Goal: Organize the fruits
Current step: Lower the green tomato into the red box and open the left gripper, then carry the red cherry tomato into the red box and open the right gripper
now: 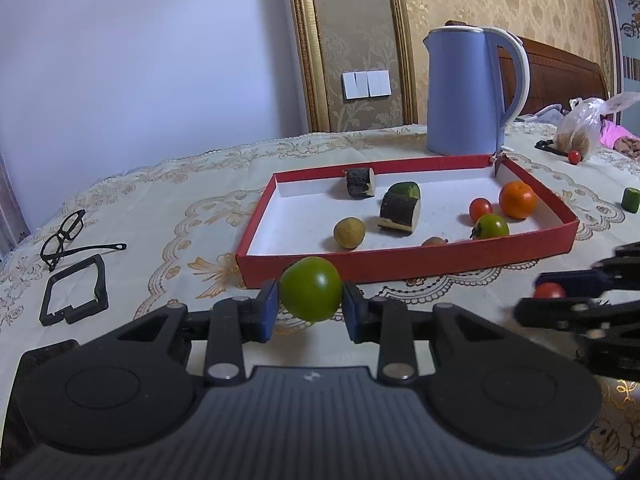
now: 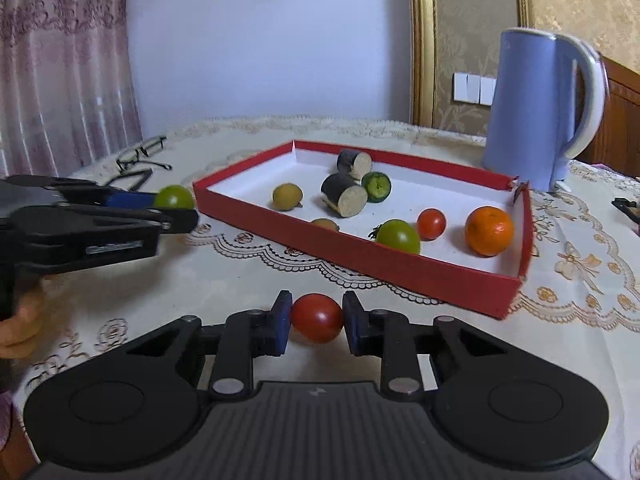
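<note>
Red cardboard makes the shallow box (image 1: 408,270) in the middle of both views, and it already holds an orange (image 1: 517,199), 2 small tomatoes and some cut pieces. The left gripper (image 1: 311,300) squeezes a green tomato (image 1: 311,289) just in front of the box wall, low in its frame. The right gripper (image 2: 316,322) has closed on a red tomato (image 2: 316,323). Both fruits are probably going into the box next.

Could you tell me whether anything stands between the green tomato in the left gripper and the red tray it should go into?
Nothing visible does. The left gripper holds the green tomato just in front of the red tray, with only the tray's low near wall to clear. The floor behind that wall is bare; the fruit lies farther in.
</note>
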